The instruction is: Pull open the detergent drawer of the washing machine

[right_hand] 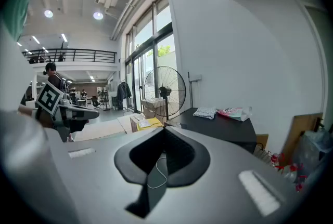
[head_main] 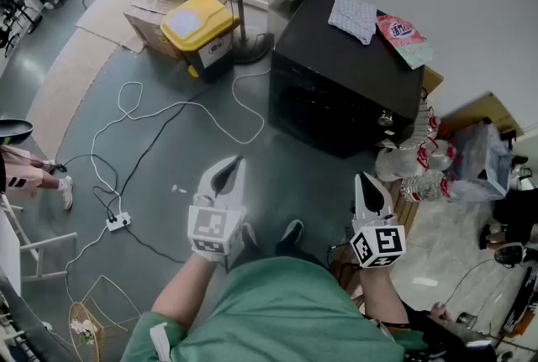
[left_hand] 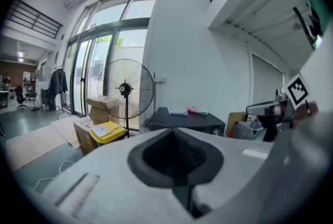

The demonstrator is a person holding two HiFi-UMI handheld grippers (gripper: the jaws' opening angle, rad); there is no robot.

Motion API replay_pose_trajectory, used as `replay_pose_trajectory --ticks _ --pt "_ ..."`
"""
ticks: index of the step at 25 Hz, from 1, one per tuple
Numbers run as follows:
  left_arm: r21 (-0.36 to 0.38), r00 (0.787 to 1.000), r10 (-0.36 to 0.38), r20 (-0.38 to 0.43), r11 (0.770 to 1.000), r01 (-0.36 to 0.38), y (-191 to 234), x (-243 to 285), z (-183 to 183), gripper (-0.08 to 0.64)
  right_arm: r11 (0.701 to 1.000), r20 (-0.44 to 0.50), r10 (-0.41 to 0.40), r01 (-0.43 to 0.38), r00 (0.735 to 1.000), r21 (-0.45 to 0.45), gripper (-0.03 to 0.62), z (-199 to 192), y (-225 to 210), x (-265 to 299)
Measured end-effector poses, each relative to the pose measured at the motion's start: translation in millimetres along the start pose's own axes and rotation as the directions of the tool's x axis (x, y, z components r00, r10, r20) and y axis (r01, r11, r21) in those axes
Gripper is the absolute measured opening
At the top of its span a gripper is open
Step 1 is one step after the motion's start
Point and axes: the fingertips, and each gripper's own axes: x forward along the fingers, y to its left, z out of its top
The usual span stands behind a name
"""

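Only overhead shows left claw and right claw whole, both apparently closed.

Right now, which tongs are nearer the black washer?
Right. The right tongs hang just in front of the washer's lower front edge in the head view; the left tongs are further out to its left, over the floor. Neither touches it.
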Motion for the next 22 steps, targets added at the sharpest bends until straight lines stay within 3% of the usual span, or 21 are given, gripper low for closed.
replay_pose_trajectory --ticks 5,10,14,18,22 --pt "-0.048 0.998 -0.02 -0.052 0.999 0.018 42 -22 -31 -0.002 1.0 0.008 -0.019 0.019 1.0 -0.007 0.002 -5 37 13" --pt "-0.058 0.998 -0.054 -0.031 0.997 0.052 44 -33 -23 0.002 1.0 0.037 0.001 -0.001 0.999 -0.004 0.002 4 59 14" --pt "-0.048 0.996 -0.088 -0.004 0.995 0.088 30 -30 -11 0.074 0.999 0.078 0.037 -0.037 0.996 -0.004 0.003 11 61 10" --pt "-0.025 0.995 -0.099 0.014 0.995 0.099 6 -22 1 0.192 0.997 0.102 0.074 -0.07 0.992 -0.043 0.162 22 53 3" --pt "-0.001 0.995 -0.096 0.019 0.995 0.096 -18 -4 13 0.201 0.994 0.129 0.099 -0.093 0.987 -0.054 0.165 31 31 -2"
